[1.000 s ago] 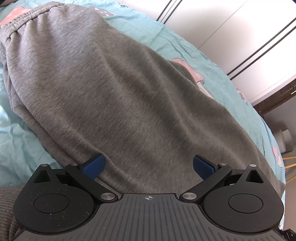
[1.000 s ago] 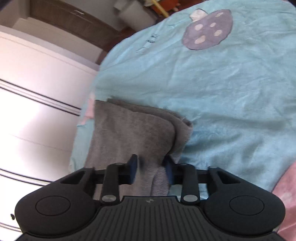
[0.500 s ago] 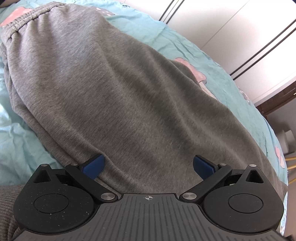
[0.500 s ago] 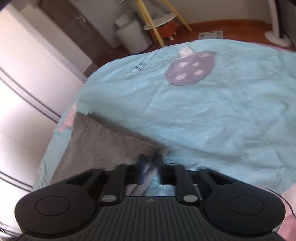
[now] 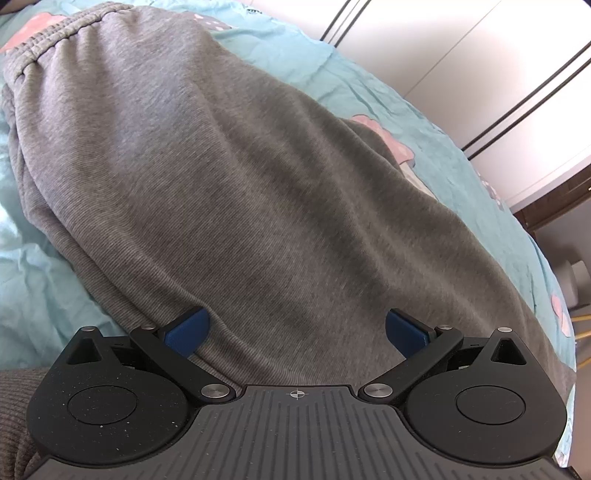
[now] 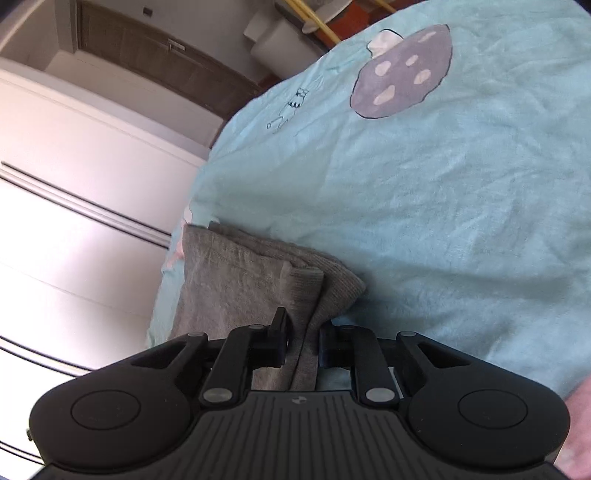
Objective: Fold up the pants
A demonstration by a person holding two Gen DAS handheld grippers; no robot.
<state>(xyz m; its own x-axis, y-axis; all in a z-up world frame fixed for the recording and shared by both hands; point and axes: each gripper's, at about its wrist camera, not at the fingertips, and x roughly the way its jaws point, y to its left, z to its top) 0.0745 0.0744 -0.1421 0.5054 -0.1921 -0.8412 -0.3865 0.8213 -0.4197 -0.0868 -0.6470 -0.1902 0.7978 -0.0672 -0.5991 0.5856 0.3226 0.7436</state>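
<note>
Spread across the whole scene, a turquoise bedsheet (image 6: 461,221) with a purple mushroom print (image 6: 400,72) near its far end. Beyond the bed edge, white wardrobe doors (image 6: 74,177) with dark seams. Lying flat on the sheet, grey pants (image 5: 240,192), elastic waistband (image 5: 48,31) at the far left, legs doubled over each other, cuffs (image 6: 325,291) stacked at the near end in the right wrist view. Left gripper (image 5: 295,326) low over the cloth, jaws spread wide, holding nothing. Right gripper (image 6: 303,343) narrowed, jaws pinching the layered cuff fabric.
</note>
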